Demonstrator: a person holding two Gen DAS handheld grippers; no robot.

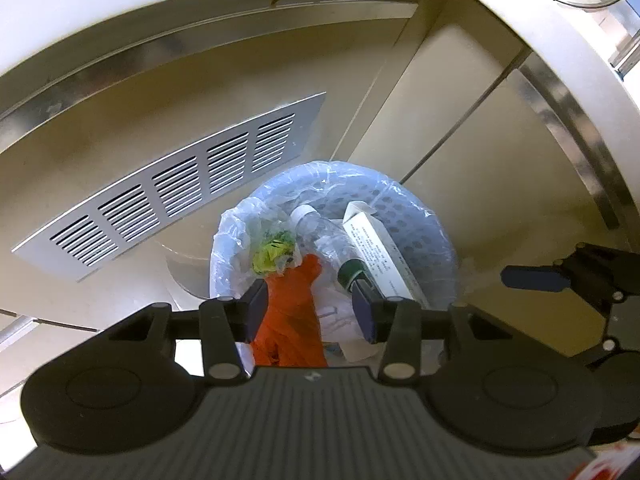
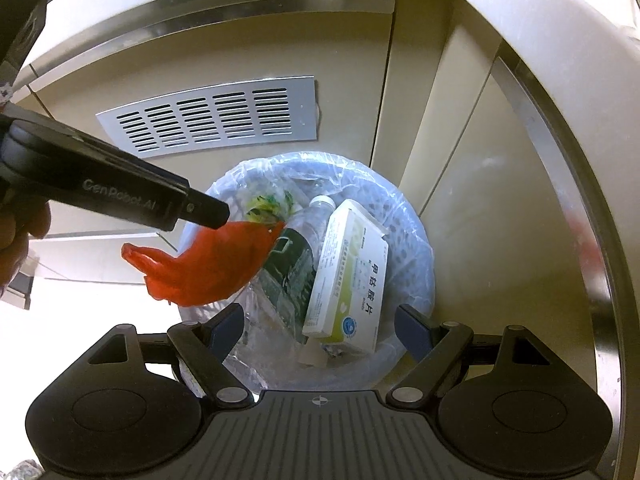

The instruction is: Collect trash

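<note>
A round blue perforated bin [image 1: 420, 208] [image 2: 416, 248] lined with clear plastic stands on the floor against a cabinet. In it lie a clear bottle [image 1: 320, 232] [image 2: 296, 264], a white medicine box [image 1: 376, 248] [image 2: 352, 272] and a yellow-green wrapper [image 1: 272, 256] [image 2: 268, 204]. My left gripper [image 1: 309, 310] [image 2: 218, 216] hovers over the bin's left edge. An orange plastic bag [image 1: 292, 320] [image 2: 200, 268] hangs between its jaws against the left pad, with a gap to the right pad. My right gripper [image 2: 320, 322] is wide open above the bin's near rim, holding nothing.
A silver vent grille [image 1: 180, 184] [image 2: 212, 118] is set in the cabinet panel behind the bin. Metal trim [image 2: 560, 184] curves along the counter front on the right. A hand [image 2: 16, 232] holds the left gripper's handle. One right-gripper pad [image 1: 532, 278] shows at the right.
</note>
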